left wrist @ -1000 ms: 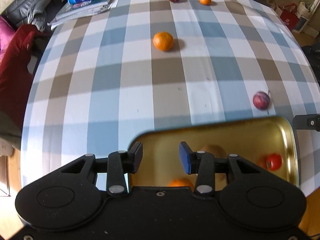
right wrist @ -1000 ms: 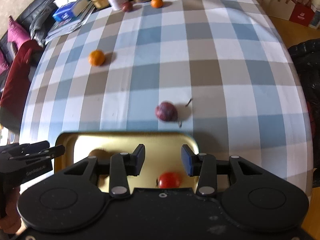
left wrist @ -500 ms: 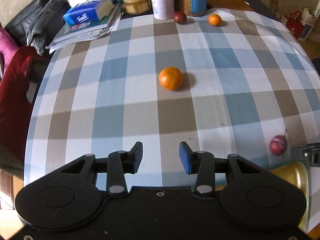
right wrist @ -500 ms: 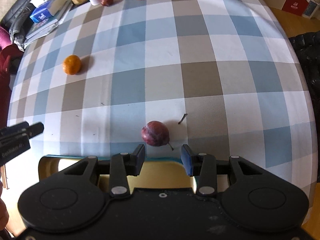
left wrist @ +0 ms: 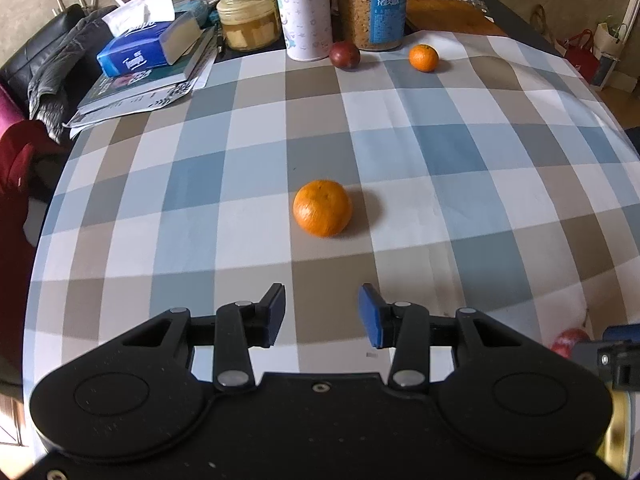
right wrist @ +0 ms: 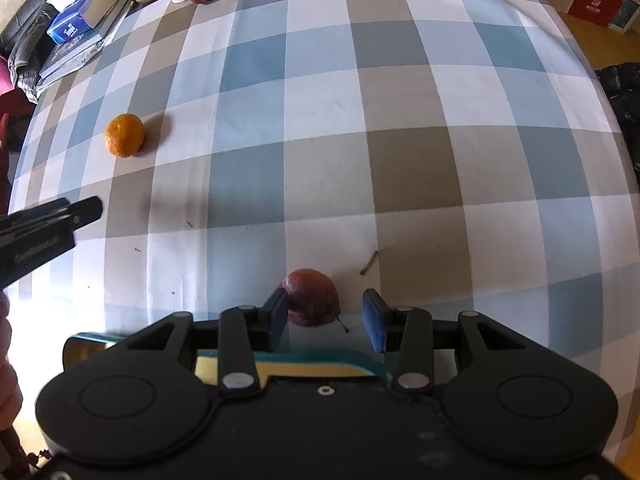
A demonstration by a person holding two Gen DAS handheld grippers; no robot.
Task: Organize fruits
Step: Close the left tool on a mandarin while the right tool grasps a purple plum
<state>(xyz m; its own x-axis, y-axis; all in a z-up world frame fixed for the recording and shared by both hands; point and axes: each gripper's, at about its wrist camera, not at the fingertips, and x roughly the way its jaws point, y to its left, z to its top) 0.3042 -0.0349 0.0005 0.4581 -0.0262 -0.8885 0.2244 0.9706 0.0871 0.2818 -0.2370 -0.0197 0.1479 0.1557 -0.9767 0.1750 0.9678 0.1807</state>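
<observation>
Where cloth lies checked: round, dimpled mandarin (left wrist: 322,208) (matte).

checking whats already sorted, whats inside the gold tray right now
Only the gold tray's near rim and a shiny strip of its floor show, with no fruit there. The right hand-held gripper covers the rest, so its contents cannot be told.

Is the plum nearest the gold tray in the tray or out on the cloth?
Out. The plum rests on the checked tablecloth just beyond the gold tray rim, between the open right hand-held gripper jaws.
</observation>
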